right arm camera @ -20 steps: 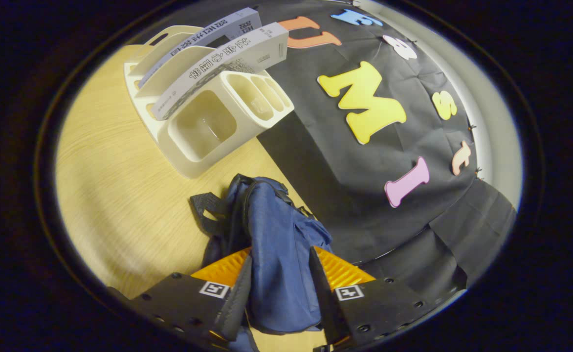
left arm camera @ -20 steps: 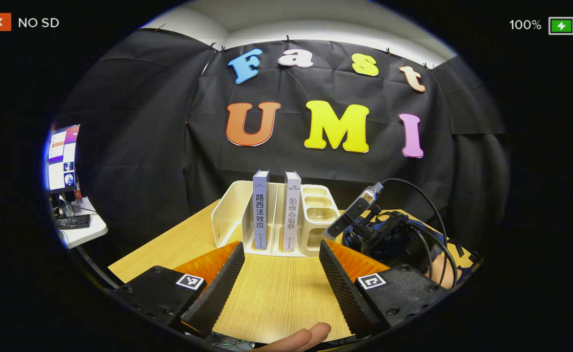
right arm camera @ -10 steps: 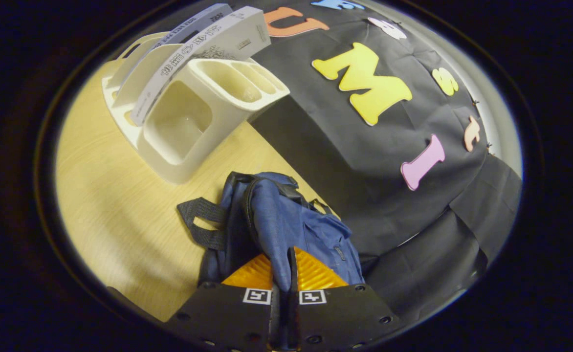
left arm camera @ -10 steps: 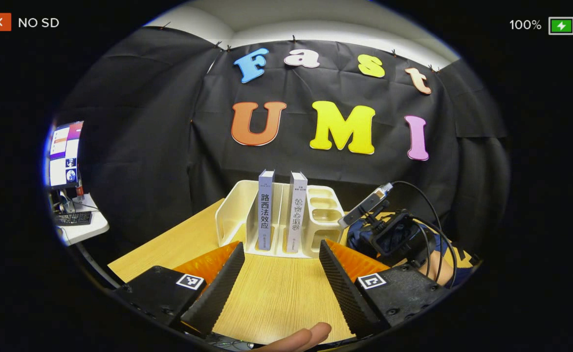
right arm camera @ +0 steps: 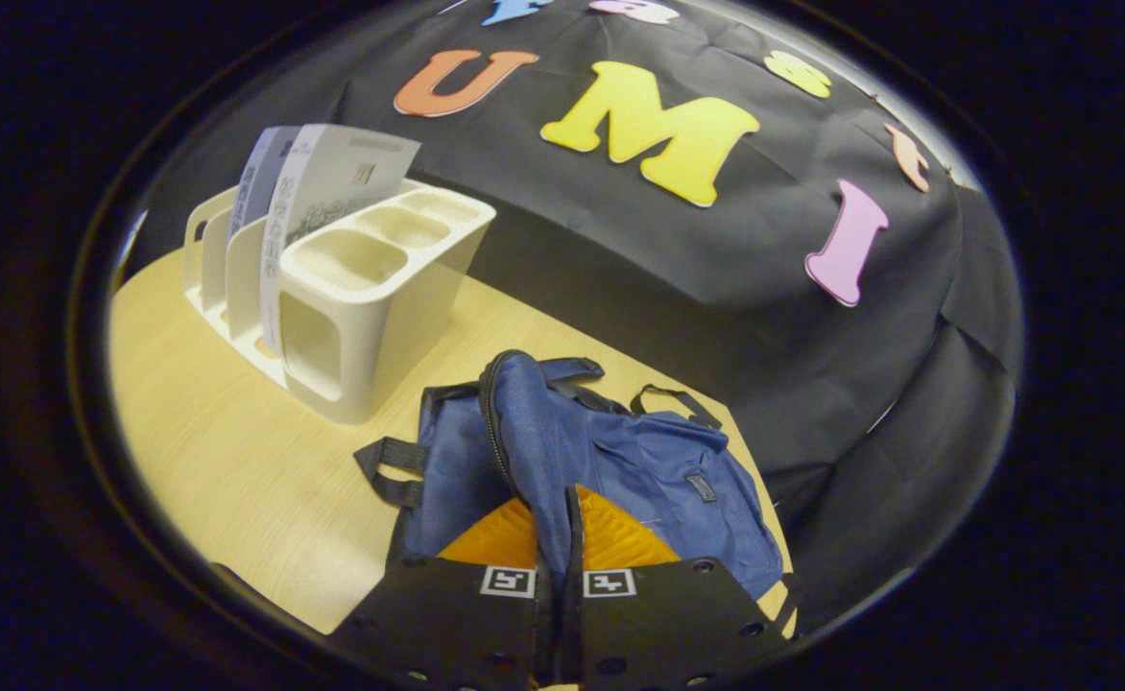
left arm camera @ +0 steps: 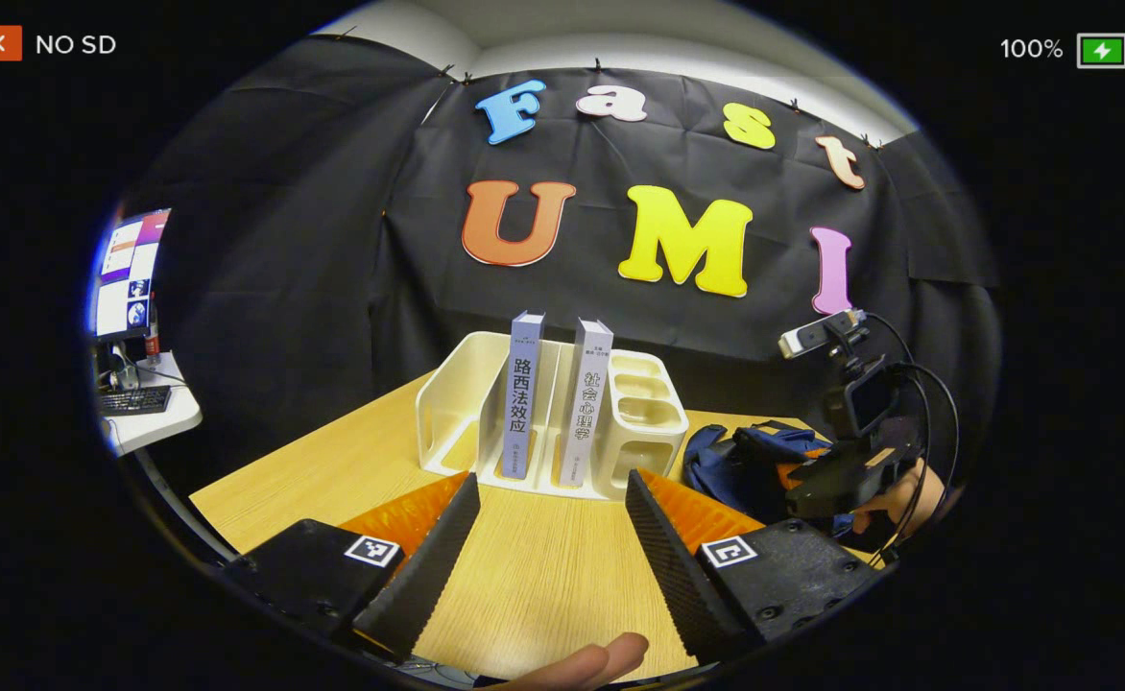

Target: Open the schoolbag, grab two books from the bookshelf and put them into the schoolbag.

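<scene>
The right gripper [right arm camera: 555, 537] is clamped on a fold of the blue schoolbag [right arm camera: 610, 461], which lies on the wooden table [right arm camera: 227, 461] right of the white bookshelf [left arm camera: 543, 422]. Two books [left arm camera: 553, 398] stand upright in the shelf's slots. The left gripper [left arm camera: 551, 537] hangs wide open and empty above the near table.

Light wood-grain table [left arm camera: 543, 576] carries a cream bookshelf [left arm camera: 447, 413], directly ahead of the left gripper [left arm camera: 553, 494], and a blue schoolbag [right arm camera: 620, 451] lying flat, immediately in front of the right gripper [right arm camera: 556, 537].
</scene>
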